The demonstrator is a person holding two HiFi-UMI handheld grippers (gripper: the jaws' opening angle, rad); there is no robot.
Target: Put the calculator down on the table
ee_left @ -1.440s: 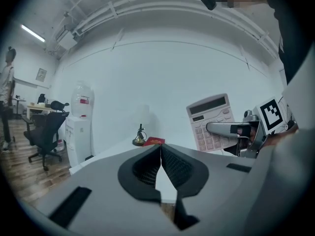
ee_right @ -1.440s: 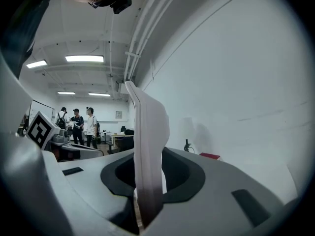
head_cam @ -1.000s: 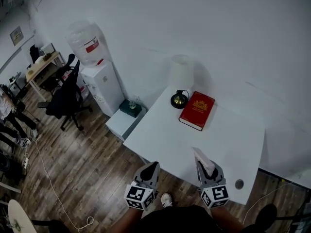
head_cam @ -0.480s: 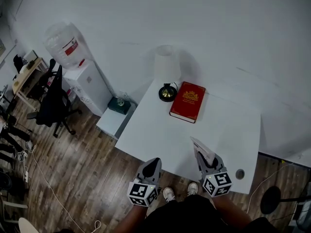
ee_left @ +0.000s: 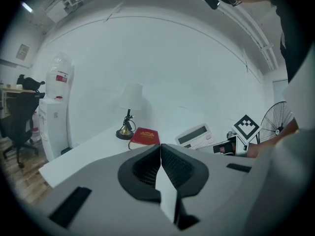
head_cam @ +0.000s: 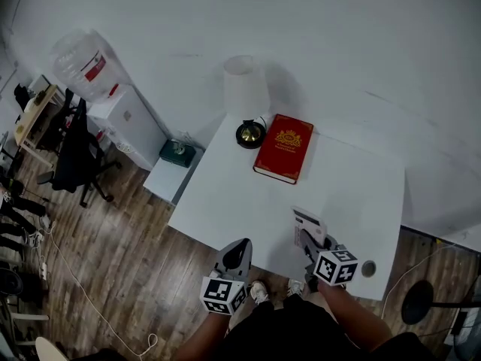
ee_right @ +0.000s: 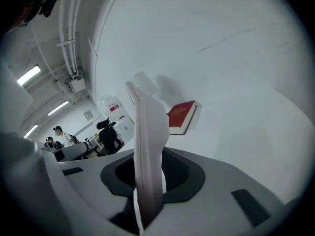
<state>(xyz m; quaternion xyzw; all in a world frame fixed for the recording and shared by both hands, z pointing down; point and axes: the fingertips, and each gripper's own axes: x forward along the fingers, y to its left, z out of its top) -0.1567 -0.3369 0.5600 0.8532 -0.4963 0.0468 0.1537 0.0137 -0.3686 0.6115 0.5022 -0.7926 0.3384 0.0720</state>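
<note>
A white calculator (head_cam: 308, 222) hangs just above the near right part of the white table (head_cam: 225, 194), and my right gripper (head_cam: 307, 242) is shut on its lower end. In the right gripper view the calculator (ee_right: 146, 146) stands edge-on between the jaws of that gripper (ee_right: 151, 157). My left gripper (head_cam: 238, 250) hovers at the table's front edge, shut with nothing in it. In the left gripper view its jaws (ee_left: 160, 150) meet in a line, and the calculator (ee_left: 196, 135) shows its display, tilted, to the right.
A red book (head_cam: 283, 147) lies at the back of the table beside a lamp (head_cam: 249, 100) with a white shade. A cable hole (head_cam: 367, 268) sits in the near right corner. On the floor to the left stand a water dispenser (head_cam: 113, 104), a low white box (head_cam: 167, 180) and an office chair (head_cam: 75, 153).
My right gripper has rolled and sunk toward the table, so the calculator now shows its face instead of its edge. The left gripper has moved slightly forward and down.
</note>
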